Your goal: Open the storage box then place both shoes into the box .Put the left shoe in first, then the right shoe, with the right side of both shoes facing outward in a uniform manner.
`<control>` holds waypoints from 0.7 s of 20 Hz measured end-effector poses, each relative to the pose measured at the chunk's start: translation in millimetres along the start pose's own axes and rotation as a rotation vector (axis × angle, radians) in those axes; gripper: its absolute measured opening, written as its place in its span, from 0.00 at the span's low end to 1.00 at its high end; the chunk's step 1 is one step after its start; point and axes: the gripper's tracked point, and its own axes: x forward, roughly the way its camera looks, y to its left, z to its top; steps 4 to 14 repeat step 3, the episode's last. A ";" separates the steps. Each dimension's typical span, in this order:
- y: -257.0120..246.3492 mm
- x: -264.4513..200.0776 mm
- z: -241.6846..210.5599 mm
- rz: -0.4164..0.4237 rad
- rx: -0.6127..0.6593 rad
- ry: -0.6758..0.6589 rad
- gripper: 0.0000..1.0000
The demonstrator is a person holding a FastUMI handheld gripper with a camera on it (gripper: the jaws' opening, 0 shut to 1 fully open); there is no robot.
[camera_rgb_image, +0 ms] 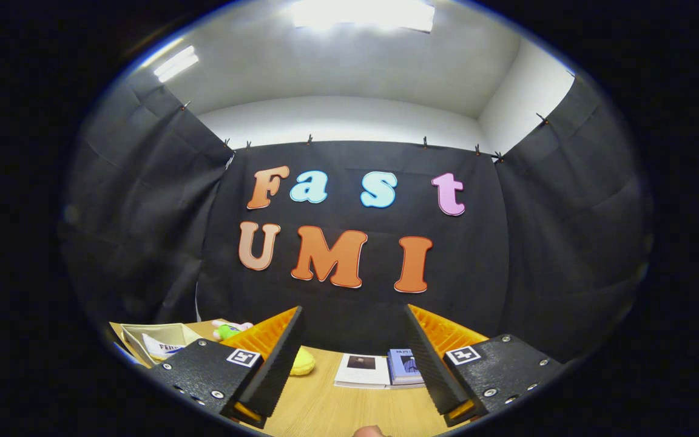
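Storage box sits open at the lower left of the frame, cardboard-looking, with something white inside; can't spot any shoes. My gripper has its fingers spread wide, holding nothing, just hovering over the wooden table. Two books lie ahead between the fingers, a yellow thing by the left one.

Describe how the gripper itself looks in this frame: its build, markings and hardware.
The gripper has two long flat fingers with finely ribbed inner faces and ridged outer sides. Each sits on a textured block fixed with small silver screws. Both blocks carry a square white tag printed with a black pattern. No cables are visible. The fingers stand apart, with nothing between them.
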 end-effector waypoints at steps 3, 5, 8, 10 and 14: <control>1.0 1.5 1.1 -0.003 -0.012 -0.005 0.96; 1.0 1.5 1.1 -0.003 -0.012 -0.005 0.96; 1.0 1.5 1.1 -0.003 -0.012 -0.005 0.96; 1.0 1.5 1.1 -0.003 -0.012 -0.005 0.96; 1.0 1.5 1.1 -0.003 -0.012 -0.005 0.96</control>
